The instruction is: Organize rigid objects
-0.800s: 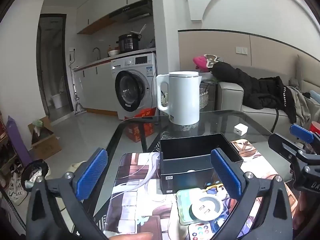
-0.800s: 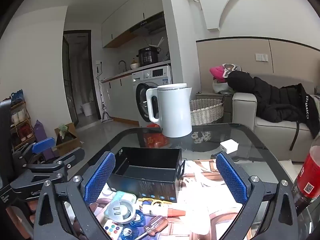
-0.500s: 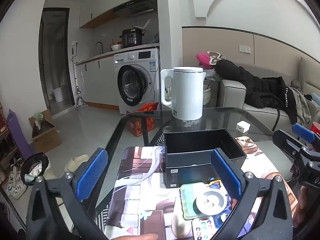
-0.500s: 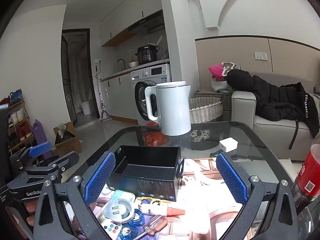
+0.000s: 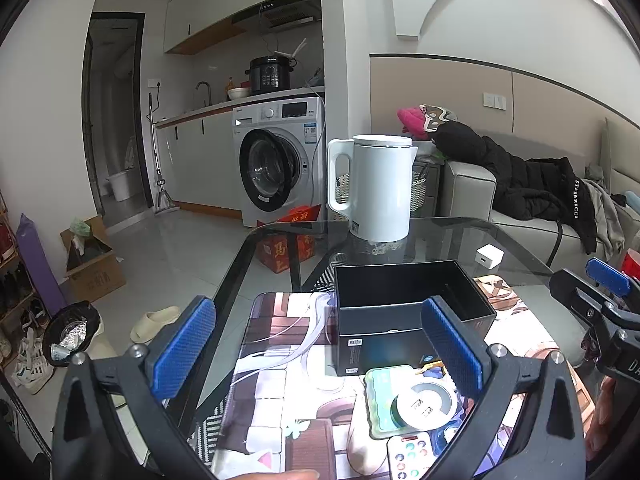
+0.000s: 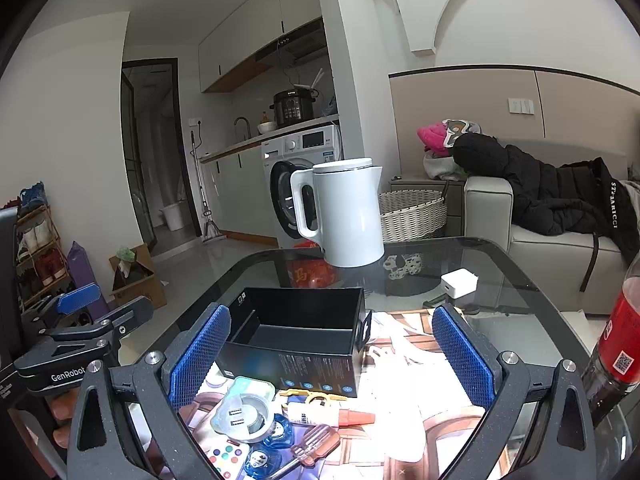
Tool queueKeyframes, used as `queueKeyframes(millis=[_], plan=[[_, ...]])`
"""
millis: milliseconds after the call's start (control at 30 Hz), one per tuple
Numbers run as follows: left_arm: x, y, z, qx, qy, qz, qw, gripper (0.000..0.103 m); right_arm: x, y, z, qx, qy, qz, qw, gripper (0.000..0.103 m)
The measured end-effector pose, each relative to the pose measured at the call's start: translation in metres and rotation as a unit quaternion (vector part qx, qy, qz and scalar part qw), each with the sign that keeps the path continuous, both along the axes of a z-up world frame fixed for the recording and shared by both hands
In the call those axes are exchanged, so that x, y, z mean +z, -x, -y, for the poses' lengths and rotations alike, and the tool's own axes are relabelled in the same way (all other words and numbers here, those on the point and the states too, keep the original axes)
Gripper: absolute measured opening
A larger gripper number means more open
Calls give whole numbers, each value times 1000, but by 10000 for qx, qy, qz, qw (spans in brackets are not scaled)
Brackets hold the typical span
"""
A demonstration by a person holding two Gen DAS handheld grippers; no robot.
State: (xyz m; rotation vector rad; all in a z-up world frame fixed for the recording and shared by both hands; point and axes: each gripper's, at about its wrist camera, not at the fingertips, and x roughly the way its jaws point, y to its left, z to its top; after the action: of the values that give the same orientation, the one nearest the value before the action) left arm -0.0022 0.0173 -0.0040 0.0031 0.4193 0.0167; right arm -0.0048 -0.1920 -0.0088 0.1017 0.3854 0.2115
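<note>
Two hand-held tools with blue ribbed pads hover above a dark glass bench (image 6: 500, 264), both spread wide and holding nothing. In the right wrist view, the right tool (image 6: 328, 356) fills the lower half of the frame, and between its pads at centre sits an open, empty black cardboard box (image 6: 298, 338). Below the box, in the lower centre, small hard items lie in a loose cluster: a round grey USB charging hub (image 6: 242, 416), a white tube with an orange-red cap (image 6: 330, 416), a clear-handled screwdriver (image 6: 314, 444), blue round discs (image 6: 262, 460), and a small white remote with coloured buttons (image 6: 226, 454). The left tool (image 6: 76, 334) shows at the left edge of this view. In the left wrist view, the left tool (image 5: 320, 350) frames the same box at centre right, with the cluster at lower right on a printed mat (image 5: 272, 360). A white electric kettle (image 6: 344, 216) stands at upper centre, well behind the box, and a red-labelled bottle (image 6: 618, 344) stands at the right edge. The step in hand appears to be choosing a first item for the box. A sound approach would be to lower one tool over an item at the cluster's edge, pads on either side of it, closing only once neighbours are clear, since the pieces overlap and could be dragged along.
</note>
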Motion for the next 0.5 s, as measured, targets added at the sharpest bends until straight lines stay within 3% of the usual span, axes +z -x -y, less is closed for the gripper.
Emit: queueKeyframes(millis=[500], plan=[[-1,1,1,-3,2,32,10000,103,-1,0,-4,-40,-58,-48,10000,103]])
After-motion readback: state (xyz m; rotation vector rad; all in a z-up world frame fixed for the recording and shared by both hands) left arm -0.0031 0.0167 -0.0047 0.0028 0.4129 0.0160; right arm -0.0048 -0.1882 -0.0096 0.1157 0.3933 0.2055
